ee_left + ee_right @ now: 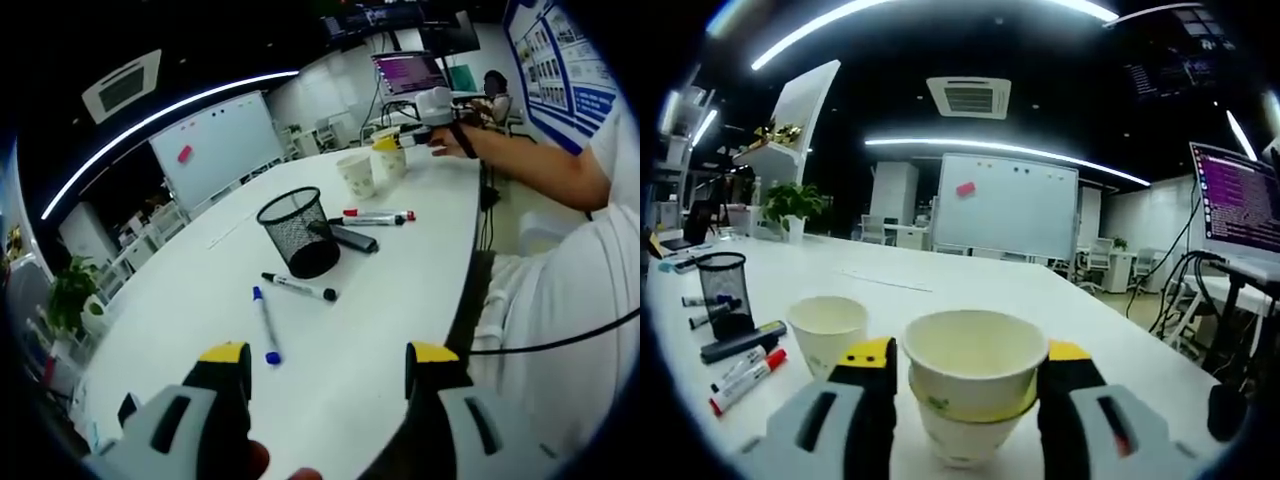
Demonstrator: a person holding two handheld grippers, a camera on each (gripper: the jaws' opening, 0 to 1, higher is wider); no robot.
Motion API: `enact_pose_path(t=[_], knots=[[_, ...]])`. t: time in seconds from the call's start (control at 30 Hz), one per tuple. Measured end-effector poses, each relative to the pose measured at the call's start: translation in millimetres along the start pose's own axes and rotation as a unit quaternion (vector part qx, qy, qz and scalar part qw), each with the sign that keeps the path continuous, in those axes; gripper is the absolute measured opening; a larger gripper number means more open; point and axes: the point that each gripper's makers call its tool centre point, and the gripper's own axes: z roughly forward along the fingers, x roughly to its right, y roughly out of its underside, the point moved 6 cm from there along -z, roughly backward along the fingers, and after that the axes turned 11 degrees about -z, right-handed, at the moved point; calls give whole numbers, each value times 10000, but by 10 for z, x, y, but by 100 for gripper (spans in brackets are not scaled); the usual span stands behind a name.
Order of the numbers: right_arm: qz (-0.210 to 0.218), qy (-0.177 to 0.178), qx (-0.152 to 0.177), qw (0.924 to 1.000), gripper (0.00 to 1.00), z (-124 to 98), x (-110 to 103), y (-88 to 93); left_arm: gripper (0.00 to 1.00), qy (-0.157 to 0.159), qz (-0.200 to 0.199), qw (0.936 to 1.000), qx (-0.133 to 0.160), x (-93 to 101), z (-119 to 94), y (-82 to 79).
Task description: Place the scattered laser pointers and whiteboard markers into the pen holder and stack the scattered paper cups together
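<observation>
White paper cup (973, 372) nested in a second and clamped by right gripper (965, 400), third cup (827, 332) loose beside; markers (299, 287) and pointer (352, 239) scattered around black mesh holder (298, 232), left gripper (328, 365) spread, empty.

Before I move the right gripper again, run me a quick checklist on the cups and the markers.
1. Cups nested: ok, stacked cups sit one inside the other.
2. Right gripper released: cannot tell, jaws flank the stack closely.
3. Third cup stacked: not ok, it stands apart beside the stack.
4. Markers in pen holder: not ok, blue marker and black marker lie on the table.
5. Left gripper free: ok, open.
</observation>
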Motion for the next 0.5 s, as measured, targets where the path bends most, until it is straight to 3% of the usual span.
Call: enact_pose_path(t=[0.5], knots=[[-28,-49,13,10000,59,0,-24,1,63,12,-19,10000,-13,7,7,26]])
